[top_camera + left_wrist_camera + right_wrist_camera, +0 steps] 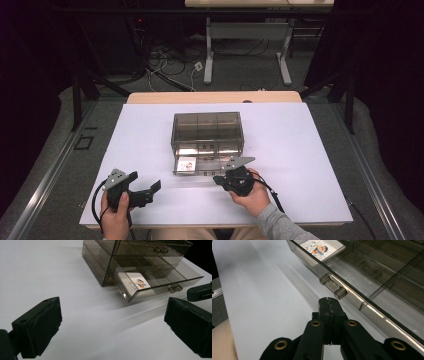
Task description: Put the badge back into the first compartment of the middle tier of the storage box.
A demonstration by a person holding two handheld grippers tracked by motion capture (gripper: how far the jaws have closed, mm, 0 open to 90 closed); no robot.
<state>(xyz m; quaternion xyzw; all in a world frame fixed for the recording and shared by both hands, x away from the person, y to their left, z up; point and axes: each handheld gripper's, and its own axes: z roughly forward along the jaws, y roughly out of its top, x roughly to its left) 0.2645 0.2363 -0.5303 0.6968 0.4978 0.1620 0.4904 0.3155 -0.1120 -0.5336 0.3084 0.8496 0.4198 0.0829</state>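
Smoked clear plastic drawer cabinet (207, 131) sits mid-worktop (300, 150) on the white sheet, a bit toward the far side. Bottom drawer (202, 166) is pulled out toward the person; upper drawers look pushed in. Left compartment of the open drawer holds a small white card with a cartoon figure (187, 163), lying flat; same card shows in the left gripper view (135, 282) and at the top of the right gripper view (318, 249). Other compartments of that drawer look bare as far as I can tell through the tinted plastic. Right gripper (220, 178) is just in front of the open drawer's front wall, right hand (252, 195) around its body, cable trailing back toward the worktop's near edge. Its jaws are fully closed, pads pressed together with nothing between them. In the right gripper view the tips (329, 301) sit just below the drawer's clear bar handle (333, 286), very near it but apart, not on it. Left gripper (150, 189) is at the near left of the worktop, well apart from the cabinet, held in the left hand (116, 215), pointing roughly toward the drawer. Its jaws are spread wide, nothing between the pads (40, 327) but bare white sheet. Right gripper's tip is also visible at the right edge of the left gripper view (200, 291).
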